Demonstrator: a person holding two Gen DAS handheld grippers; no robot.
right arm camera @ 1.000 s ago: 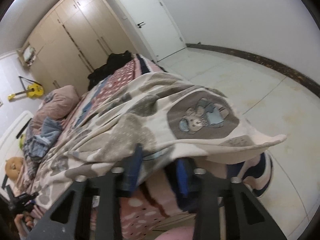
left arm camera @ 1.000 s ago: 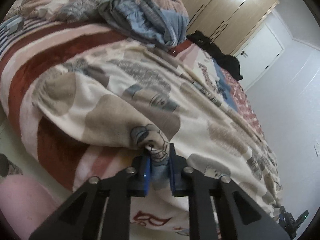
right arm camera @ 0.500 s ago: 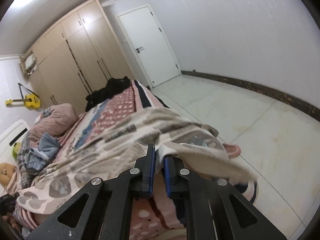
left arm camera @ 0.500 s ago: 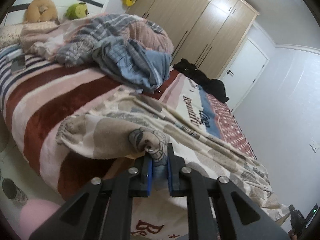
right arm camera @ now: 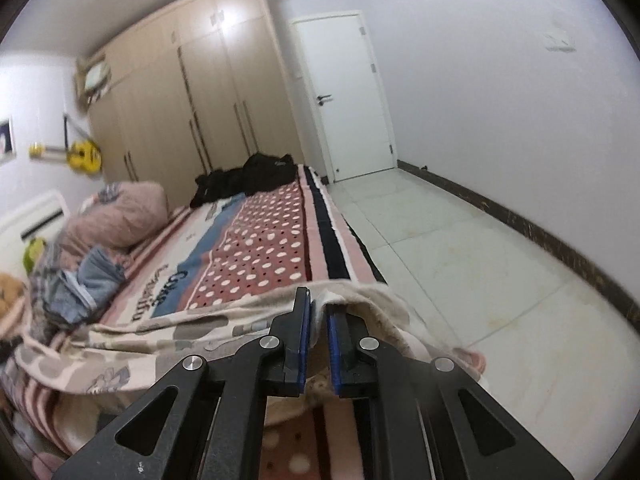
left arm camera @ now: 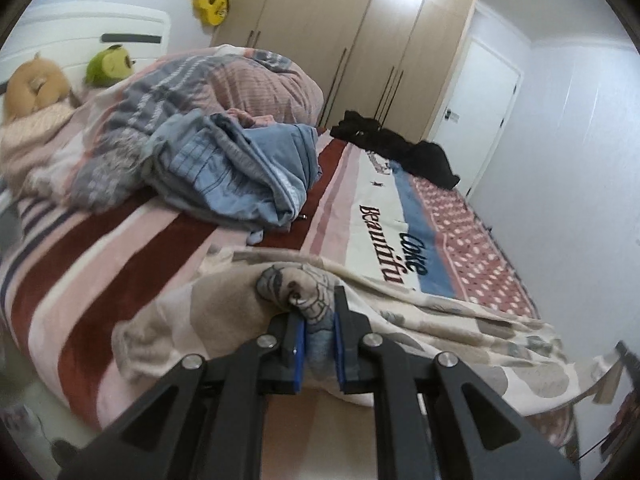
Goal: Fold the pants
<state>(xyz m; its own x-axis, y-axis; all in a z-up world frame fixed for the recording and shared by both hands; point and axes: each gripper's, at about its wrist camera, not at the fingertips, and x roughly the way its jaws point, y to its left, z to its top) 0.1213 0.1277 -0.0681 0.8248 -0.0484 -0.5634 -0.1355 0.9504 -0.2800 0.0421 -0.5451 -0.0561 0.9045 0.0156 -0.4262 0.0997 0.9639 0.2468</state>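
The pants are cream fleece with grey-brown patches and cartoon bears. They stretch between my two grippers, lifted along the near edge of the bed. My left gripper is shut on one bunched end, where a bear print shows between the blue pads. My right gripper is shut on the other end of the pants, with a thin fold of cloth between its pads. The cloth sags between the two grips.
The bed has a striped and dotted blanket. A heap of blue and grey bedding lies near the headboard, black clothes at the far side. Plush toys sit at the head. Wardrobe, door and tiled floor lie beyond.
Both grippers have lifted and pulled the pants back toward the near edge of the bed. The right gripper closed on the cloth. More of the blanket now shows.
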